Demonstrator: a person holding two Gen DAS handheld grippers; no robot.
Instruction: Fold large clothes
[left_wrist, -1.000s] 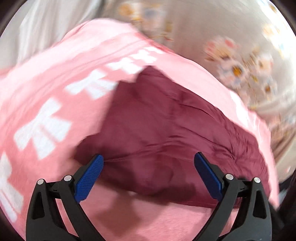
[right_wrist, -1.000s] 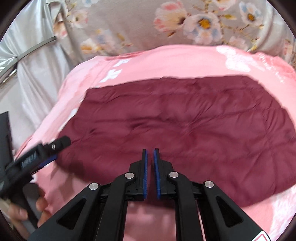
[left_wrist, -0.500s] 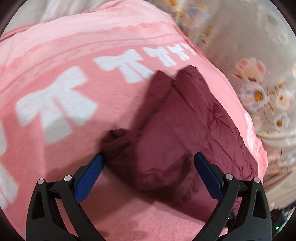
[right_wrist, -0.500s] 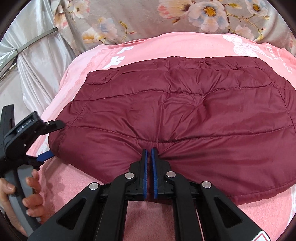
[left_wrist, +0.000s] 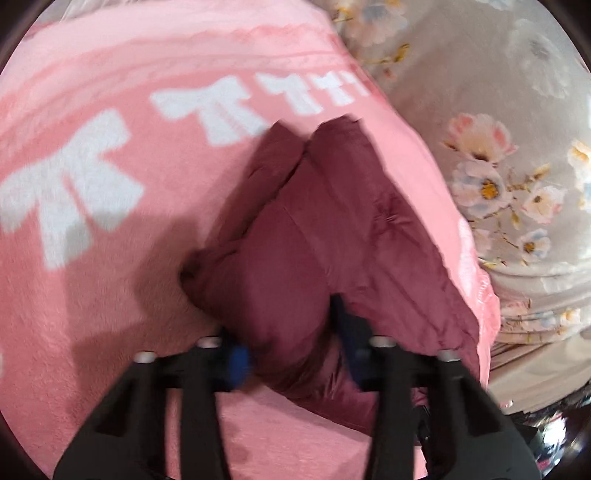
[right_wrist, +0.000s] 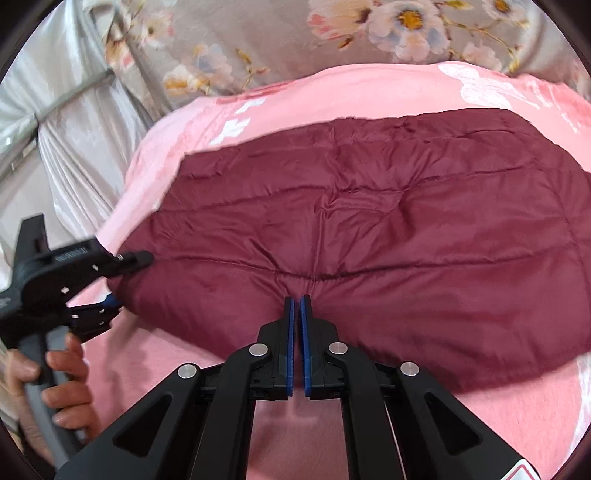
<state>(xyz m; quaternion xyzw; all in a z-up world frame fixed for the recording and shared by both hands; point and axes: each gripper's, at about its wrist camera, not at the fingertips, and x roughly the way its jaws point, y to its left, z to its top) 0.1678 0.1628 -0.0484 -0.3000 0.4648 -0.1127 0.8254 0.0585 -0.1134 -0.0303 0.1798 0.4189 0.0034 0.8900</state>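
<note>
On the near edge of the pink blanket (right_wrist: 332, 92), my left gripper (left_wrist: 291, 343) has just gone from wide open to closing around the corner of the maroon puffer garment (right_wrist: 369, 229) — half a second ago the blue pads stood well apart on either side of that corner, and now they are drawing in with the padded fabric bulging between them. From the right wrist view I can see the same left gripper at the garment's left end, one finger above the fabric and one below, a hand (right_wrist: 55, 373) squeezing the handle. My right gripper (right_wrist: 297, 302) is pinched nearly flat on a tuck of the hem at the middle of the near edge, as it was a moment ago, only tighter.

I judge this gives me two holds along the near hem — enough to lift that edge and carry it over for a fold, once the left grip is firm.

The garment lies spread flat across the blanket, which has white bows (left_wrist: 74, 184) printed on it. Behind it is grey floral bedding (right_wrist: 369, 33), and to the left a silvery curtain (right_wrist: 85, 122) with a metal bar (right_wrist: 70, 96).
</note>
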